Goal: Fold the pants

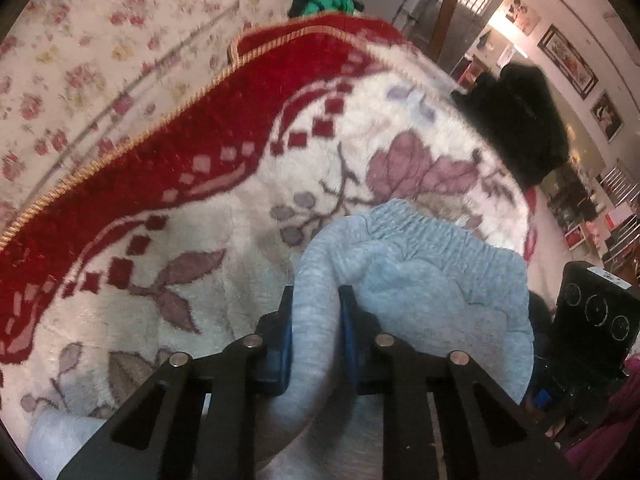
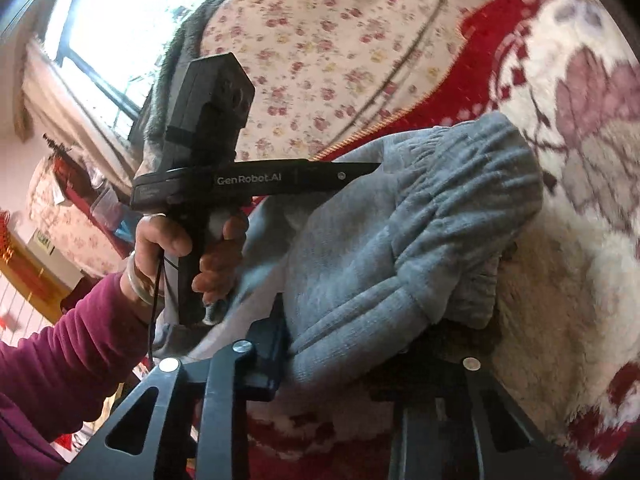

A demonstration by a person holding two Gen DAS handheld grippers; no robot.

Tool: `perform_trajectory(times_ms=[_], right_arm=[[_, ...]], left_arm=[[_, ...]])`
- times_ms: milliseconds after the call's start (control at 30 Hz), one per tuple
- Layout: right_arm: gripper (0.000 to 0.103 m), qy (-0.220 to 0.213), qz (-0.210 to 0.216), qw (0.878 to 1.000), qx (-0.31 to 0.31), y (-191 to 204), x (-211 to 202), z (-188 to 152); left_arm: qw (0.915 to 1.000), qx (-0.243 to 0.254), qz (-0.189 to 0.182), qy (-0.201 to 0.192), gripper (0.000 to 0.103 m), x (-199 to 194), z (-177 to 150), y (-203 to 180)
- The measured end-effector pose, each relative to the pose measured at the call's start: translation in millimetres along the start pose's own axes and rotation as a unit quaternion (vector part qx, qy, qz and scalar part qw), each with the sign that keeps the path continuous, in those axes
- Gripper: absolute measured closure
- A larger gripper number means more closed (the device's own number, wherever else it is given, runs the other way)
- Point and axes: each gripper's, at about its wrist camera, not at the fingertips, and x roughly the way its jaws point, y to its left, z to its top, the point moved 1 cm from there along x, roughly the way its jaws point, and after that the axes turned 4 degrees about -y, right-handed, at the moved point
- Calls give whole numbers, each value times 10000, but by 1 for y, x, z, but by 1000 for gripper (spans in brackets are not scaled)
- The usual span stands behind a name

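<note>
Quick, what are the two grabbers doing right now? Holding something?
Left gripper: shut on a fold of the grey pants.
Right gripper: shut on the same pants; one finger is hidden by the cloth.

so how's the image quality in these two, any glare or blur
Left wrist view: soft motion blur over the floral sheet, and the room lamp blows out. Right wrist view: the window is overexposed white, the grey pants stay fairly sharp, and the blanket smears toward the fisheye edge.
</note>
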Motion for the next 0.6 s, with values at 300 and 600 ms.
perform_trajectory(times_ms=[300, 600], right_arm=[[76, -244, 391, 9959, -772, 71, -10, 33], [78, -27, 884, 9778, -1900, 188, 26, 46]], left_arm=[[9951, -82, 126, -978, 83, -113, 7, 5], [9774, -503, 660, -1945, 88, -247, -43, 47]])
